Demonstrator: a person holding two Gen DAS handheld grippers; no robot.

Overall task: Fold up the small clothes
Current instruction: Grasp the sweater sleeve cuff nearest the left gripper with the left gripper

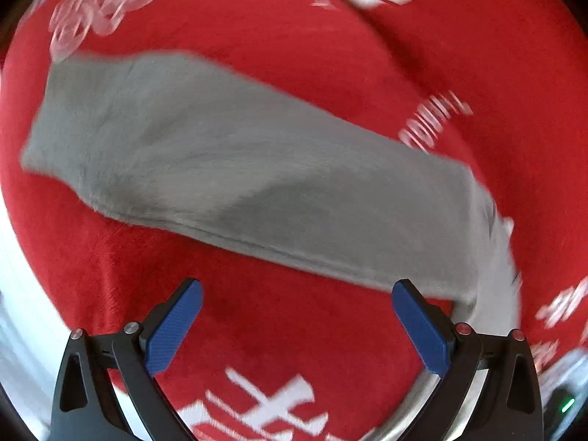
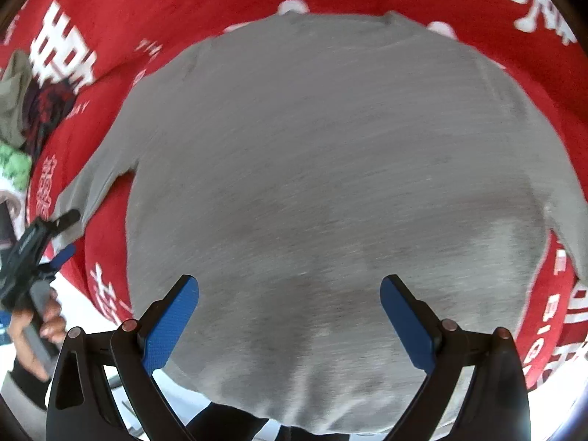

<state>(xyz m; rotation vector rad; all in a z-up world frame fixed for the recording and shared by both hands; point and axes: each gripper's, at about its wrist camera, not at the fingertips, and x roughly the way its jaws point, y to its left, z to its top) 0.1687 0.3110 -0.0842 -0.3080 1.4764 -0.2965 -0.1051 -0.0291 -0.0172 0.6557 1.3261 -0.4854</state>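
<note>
A grey long-sleeved top (image 2: 312,169) lies spread flat on a red blanket (image 2: 165,0), neck at the far side, hem hanging over the near edge. My right gripper (image 2: 290,294) is open and empty above the lower body of the top. In the left wrist view one grey sleeve (image 1: 228,169) lies stretched across the red blanket (image 1: 294,55). My left gripper (image 1: 297,294) is open and empty just in front of the sleeve's near edge. The left gripper also shows in the right wrist view (image 2: 55,239), held by a hand beside the sleeve cuff.
A pile of other clothes (image 2: 18,117), olive, dark and green, lies at the far left on the blanket. The blanket carries white printed characters (image 2: 62,51). A metal rim (image 1: 422,411) shows under the left gripper at the blanket's edge.
</note>
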